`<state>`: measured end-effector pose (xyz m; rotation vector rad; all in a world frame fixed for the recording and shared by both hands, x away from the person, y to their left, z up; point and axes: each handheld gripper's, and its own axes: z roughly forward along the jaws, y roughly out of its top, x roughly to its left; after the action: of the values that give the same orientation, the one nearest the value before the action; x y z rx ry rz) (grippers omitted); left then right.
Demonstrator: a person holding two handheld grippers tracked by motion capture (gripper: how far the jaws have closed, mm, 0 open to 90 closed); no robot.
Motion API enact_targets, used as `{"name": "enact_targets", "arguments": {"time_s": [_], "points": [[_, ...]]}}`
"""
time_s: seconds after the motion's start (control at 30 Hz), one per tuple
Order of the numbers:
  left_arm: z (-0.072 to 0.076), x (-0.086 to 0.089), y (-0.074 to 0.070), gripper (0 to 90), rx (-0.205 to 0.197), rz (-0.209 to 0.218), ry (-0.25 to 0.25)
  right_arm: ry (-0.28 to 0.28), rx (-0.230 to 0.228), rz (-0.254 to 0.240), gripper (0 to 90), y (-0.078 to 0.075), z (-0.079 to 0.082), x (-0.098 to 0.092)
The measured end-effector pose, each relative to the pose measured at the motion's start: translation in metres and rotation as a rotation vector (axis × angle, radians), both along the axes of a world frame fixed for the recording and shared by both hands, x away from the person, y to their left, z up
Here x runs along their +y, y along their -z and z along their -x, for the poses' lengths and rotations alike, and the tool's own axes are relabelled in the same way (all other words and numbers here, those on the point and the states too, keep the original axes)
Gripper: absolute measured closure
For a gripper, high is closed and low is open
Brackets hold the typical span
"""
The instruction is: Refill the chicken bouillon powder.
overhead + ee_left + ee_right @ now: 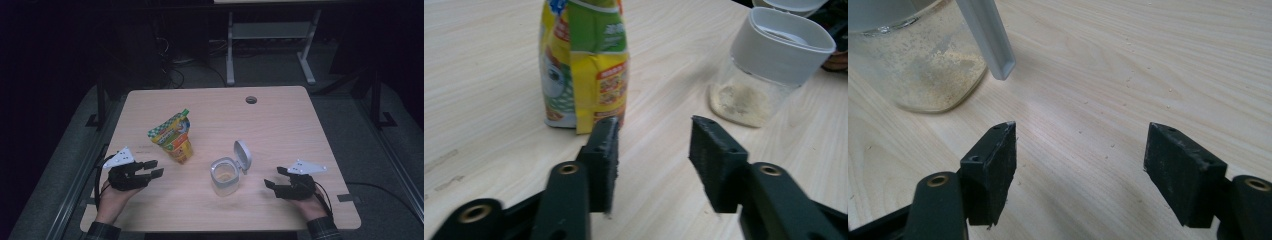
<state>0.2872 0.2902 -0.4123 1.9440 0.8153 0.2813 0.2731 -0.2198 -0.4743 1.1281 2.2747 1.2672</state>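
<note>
On the counter [280, 115], seen from the high view, the pouch [173, 136] stands upright left of centre, with the jar [223, 176], lid flipped up, at its 4 o'clock. The left claw [153, 168] sits at the pouch's 8 o'clock, the right claw [274, 178] at the jar's 3 o'clock.

From the left gripper view, the jaws gape empty; the pouch [584, 65] stands at 11 o'clock, just beyond the tips, and the jar [769, 70] at 1 o'clock.

From the right gripper view, the jaws stand wide apart over bare wood, the jar [918, 60] at 10 o'clock.
</note>
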Motion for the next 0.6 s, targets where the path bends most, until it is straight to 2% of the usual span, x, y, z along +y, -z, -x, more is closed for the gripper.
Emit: {"name": "enact_targets", "arguments": {"time_s": [0.23, 0.3, 0.6], "points": [[-0.01, 0.002, -0.001, 35.6, -0.025, 0.002, -0.023, 0.004, -0.001, 0.003, 28.7, 0.0, 0.002, -0.002], [-0.014, 0.004, -0.002, 34.2, -0.03, 0.012, -0.028, 0.007, 0.001, 0.002, 28.8, -0.001, 0.003, -0.002], [-0.033, 0.001, -0.006, 31.0, -0.055, 0.002, -0.026, 0.018, -0.001, 0.012, 28.7, -0.001, 0.005, -0.003]]}}
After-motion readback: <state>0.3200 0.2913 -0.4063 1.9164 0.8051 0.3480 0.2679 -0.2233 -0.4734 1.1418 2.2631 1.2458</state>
